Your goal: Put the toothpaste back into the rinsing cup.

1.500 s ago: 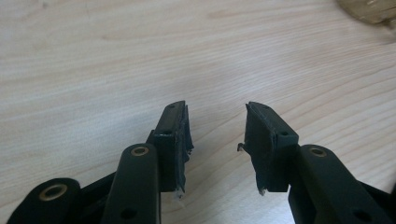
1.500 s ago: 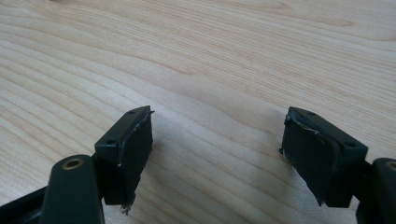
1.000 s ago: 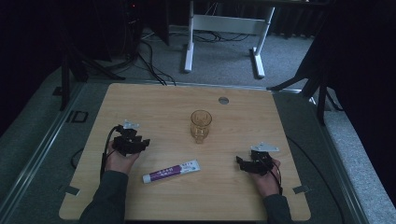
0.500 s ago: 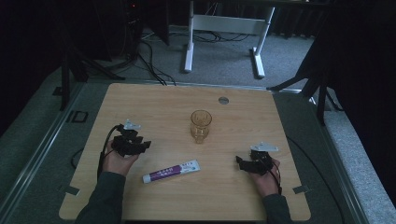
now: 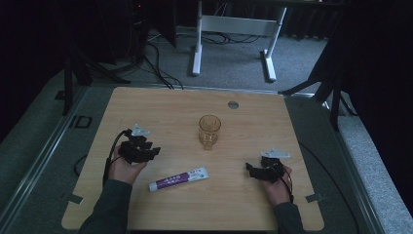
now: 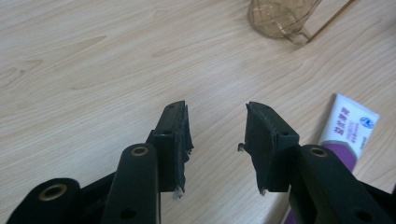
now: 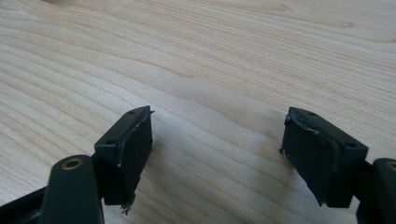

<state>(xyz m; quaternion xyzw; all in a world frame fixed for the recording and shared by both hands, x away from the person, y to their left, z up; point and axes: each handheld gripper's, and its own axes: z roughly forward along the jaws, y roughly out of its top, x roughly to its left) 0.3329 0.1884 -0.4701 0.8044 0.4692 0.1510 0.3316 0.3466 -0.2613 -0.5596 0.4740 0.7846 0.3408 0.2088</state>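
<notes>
**Both grippers open on the table, tube and glass untouched**

Little has shifted since the earlier frames: the left hand has crept only slightly, its jaws have just been opening a touch with nothing between them, and the right hand sits where it was.

From the high view, taking the wooden table (image 5: 160,105) as a clock face, the left gripper (image 5: 155,150) sits at about 8 o'clock, held in the person's left hand (image 5: 125,168), jaws pointing toward the middle of the board. In the left gripper view its jaws stand apart over bare wood, released and holding nothing.

Next along, the toothpaste tube (image 5: 178,179) lies flat at about 6 o'clock, white at its right end and purple toward its left, slanting a little. It is near the left gripper but apart from it; in the left gripper view the tube's white end shows just to the right of the right-hand jaw, not between the two.

At the centre of the clock stands the amber glass (image 5: 209,130), upright, well apart from both grippers.

Over at about 4 o'clock the right gripper (image 5: 249,168) rests in the right hand (image 5: 277,183), pointing left. The right gripper view shows its jaws spread wide over empty wood, likewise released.

A small round grey cap (image 5: 233,105) sits in the tabletop at about 1 o'clock.
</notes>
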